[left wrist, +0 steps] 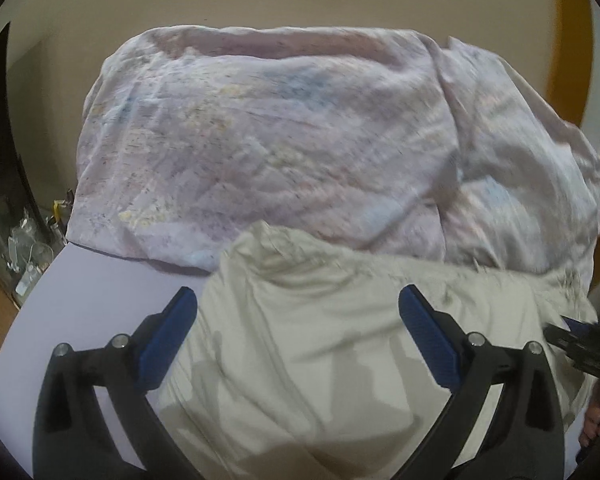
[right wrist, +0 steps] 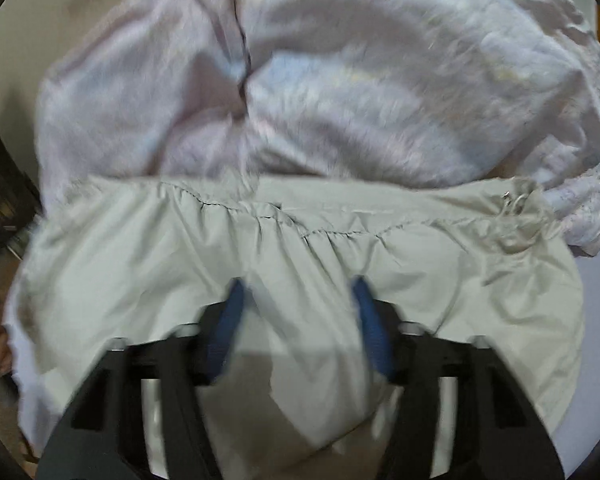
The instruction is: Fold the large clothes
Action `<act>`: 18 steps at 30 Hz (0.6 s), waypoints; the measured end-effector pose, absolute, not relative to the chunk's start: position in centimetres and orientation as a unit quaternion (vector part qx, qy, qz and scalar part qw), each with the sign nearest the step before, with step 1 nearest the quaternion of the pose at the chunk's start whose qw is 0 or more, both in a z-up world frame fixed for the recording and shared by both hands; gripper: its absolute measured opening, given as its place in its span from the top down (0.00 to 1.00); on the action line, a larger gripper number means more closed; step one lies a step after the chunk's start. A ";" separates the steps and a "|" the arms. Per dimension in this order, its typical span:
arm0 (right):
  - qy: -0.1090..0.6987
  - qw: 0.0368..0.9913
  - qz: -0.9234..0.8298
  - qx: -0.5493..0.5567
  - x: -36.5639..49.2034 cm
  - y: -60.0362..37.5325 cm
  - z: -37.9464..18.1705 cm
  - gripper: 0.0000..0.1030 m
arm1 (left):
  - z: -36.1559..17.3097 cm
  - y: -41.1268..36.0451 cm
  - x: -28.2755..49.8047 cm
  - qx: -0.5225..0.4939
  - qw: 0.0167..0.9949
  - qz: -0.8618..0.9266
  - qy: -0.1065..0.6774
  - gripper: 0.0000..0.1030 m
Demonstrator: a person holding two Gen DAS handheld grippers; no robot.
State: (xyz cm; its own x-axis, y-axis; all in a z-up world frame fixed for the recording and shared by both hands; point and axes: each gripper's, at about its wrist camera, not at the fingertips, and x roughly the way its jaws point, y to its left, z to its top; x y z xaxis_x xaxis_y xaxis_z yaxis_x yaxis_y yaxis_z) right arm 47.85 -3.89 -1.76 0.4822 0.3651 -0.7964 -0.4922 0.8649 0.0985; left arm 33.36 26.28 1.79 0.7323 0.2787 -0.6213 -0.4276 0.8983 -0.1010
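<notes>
With our left gripper (left wrist: 296, 300) released and our right gripper (right wrist: 298, 288) half-closed, grasping nothing, the grey garment (right wrist: 340, 248) lies rumpled on the desk (left wrist: 112, 280), folding hardly begun.

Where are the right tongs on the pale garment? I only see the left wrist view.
Observer: The right tongs stand partly open over the pale garment, just below its gathered seam; cloth shows between the pads.
Operator: Anything metal near that seam?
Observer: What looks like a small metal ring sits at its right end in that view.
Operator: And behind the garment?
Observer: On the lilac cloth, a dark seam runs down, left of centre.
</notes>
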 end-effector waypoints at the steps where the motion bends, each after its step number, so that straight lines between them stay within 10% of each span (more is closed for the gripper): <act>1: 0.448 0.857 0.246 -0.073 48.2 -3.4 -2.4 0.76 | 1.5 25.8 33.3 -0.114 0.923 0.189 0.314 0.02; 5: 0.430 0.870 0.234 -0.056 49.2 -2.8 -2.8 0.96 | 1.3 25.0 33.3 -0.108 0.925 0.178 0.317 0.02; 18: 0.460 0.869 0.182 -0.021 56.0 -1.2 -5.9 0.97 | -0.1 23.3 35.4 -0.098 0.924 0.170 0.329 0.02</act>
State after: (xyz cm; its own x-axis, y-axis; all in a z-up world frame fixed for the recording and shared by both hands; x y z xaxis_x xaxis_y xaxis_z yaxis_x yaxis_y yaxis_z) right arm 55.97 -1.19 -5.89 0.5110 0.2961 -0.8070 -0.3356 0.9330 0.1298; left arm 35.39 23.27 -0.07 0.7259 0.2498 -0.6409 -0.3788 0.9229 -0.0693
